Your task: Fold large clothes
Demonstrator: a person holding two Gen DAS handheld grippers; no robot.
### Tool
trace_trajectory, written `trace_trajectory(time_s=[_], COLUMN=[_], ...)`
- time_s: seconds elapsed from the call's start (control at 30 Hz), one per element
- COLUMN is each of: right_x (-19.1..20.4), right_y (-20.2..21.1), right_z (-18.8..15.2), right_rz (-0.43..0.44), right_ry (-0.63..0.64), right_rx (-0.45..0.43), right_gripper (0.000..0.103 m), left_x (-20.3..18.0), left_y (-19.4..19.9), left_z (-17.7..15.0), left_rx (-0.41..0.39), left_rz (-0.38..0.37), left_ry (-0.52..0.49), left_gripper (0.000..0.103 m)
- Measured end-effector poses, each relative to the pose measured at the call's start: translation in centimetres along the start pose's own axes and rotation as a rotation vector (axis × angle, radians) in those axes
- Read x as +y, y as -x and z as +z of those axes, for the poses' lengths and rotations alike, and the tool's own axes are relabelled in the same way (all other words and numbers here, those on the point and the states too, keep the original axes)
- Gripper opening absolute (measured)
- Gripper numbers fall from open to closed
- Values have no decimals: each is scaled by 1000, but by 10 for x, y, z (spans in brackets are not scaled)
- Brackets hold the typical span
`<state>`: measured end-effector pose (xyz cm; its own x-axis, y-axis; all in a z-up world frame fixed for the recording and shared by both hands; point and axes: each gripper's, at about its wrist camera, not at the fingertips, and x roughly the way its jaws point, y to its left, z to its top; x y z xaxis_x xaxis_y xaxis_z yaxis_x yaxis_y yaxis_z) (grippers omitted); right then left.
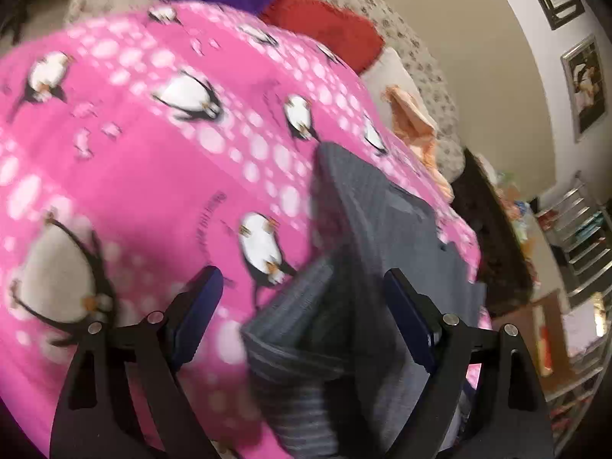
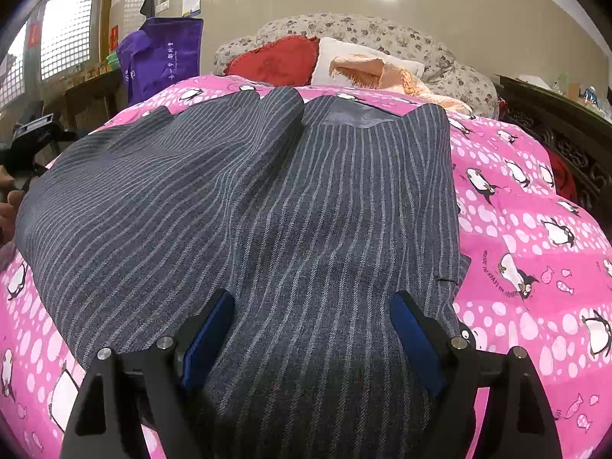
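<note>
The grey striped garment is spread over the pink penguin quilt on the bed, directly ahead of and beneath the right tongs, whose jaws are held apart over the cloth. A raised fold of the garment is seen between the spread jaws of the left tongs, nothing being pinched.

Our left gripper and right gripper share black angular arms, silver screws, blue finger pads.
</note>
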<state>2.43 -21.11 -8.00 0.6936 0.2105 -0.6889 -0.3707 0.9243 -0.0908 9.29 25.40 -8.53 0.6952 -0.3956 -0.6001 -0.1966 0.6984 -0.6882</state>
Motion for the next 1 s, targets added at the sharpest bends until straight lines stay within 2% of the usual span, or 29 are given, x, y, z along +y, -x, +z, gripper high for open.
trace_trajectory(time_s=[0.07,0.17,0.2,0.27,0.43,0.57,0.7,0.77,0.87,1.0], right_x=[0,0,0,0,0,0,0,0,1,0], right_y=[0,0,0,0,0,0,-1,-1,-1,-1], right_z=[0,0,0,0,0,0,1,1,1,1], right_rz=[0,0,0,0,0,1,3,2,-6,1], right_ry=[0,0,0,0,0,0,-2,-1,4,-3], right_rx=[0,0,0,0,-1,-1,-1,0,1,0], right_gripper=[82,82,82,82,82,82,82,82,82,82], left_x=[-7,-25,-29,-34,-48,-39,-47,-49,-45,-39], left_y=[-8,-16,-17,-28,-30,-30,-36,-35,-35,-38], left_z=[-3,-6,-7,-8,-13,-12,-21,-22,-14,-9], left_rx=[62,111,118,139,114,116,284,304,295,232], left_rz=[-47,-27,-1,154,285,219,14,41,46,21], left_ry=[-29,-122,-147,-222,-315,-246,-259,-287,-242,-189], left_gripper=[86,86,86,85,85,86,87,86,86,86])
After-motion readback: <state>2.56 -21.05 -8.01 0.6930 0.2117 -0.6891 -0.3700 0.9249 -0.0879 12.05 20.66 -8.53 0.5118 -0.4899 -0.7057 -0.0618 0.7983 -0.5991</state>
